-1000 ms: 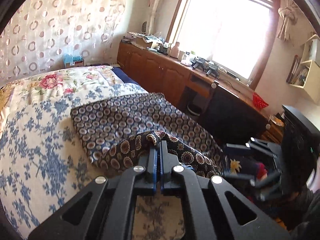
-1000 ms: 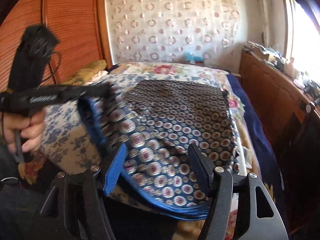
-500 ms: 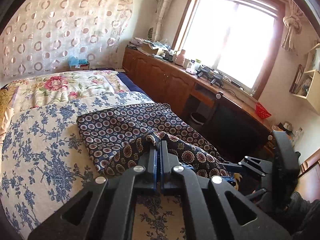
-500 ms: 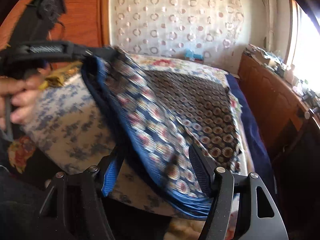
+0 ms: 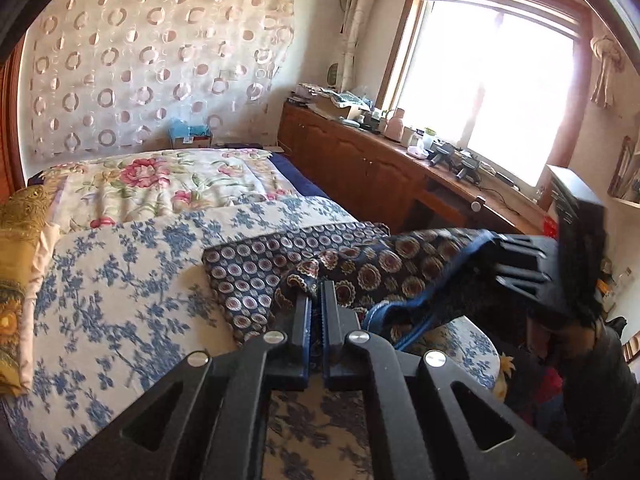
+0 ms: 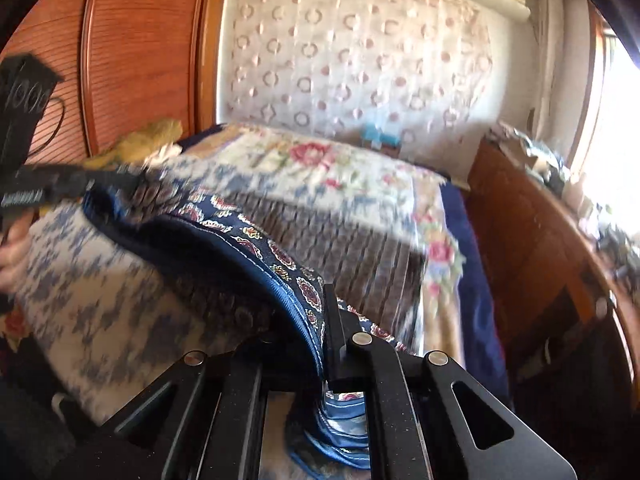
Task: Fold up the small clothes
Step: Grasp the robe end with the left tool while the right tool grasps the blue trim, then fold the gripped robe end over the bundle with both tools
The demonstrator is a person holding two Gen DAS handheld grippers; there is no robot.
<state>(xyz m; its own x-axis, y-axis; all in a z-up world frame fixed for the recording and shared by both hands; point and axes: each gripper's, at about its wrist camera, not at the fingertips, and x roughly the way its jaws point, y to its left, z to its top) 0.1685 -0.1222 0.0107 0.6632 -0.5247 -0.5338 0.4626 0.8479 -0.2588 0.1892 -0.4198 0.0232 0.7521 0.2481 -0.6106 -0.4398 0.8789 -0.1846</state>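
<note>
Sunlight is flooding through the window (image 5: 492, 92) onto a bed (image 5: 120, 288) dressed in a blue-flowered white cover, and that is where I am working. A circle-patterned curtain (image 5: 152, 64) is hanging behind the bed, and a wooden cabinet (image 5: 360, 168) is running along under the window, its top crowded with small items too blurred for me to name.

I am handling a dark patterned garment (image 5: 260, 264) with a blue hem; its far part is lying flat on the cover while its near part is hanging lifted between my two tools. My left gripper (image 5: 319, 292) is sitting with its fingers pressed together on a bunched corner of the cloth. My right gripper (image 6: 326, 312) has just been closing, and its fingers are now pinching the blue-edged hem, which is draping down over and between them. In the left wrist view I am seeing the right tool off to the right, with the fabric stretching across to it. The right wrist view is heavily smeared.
</note>
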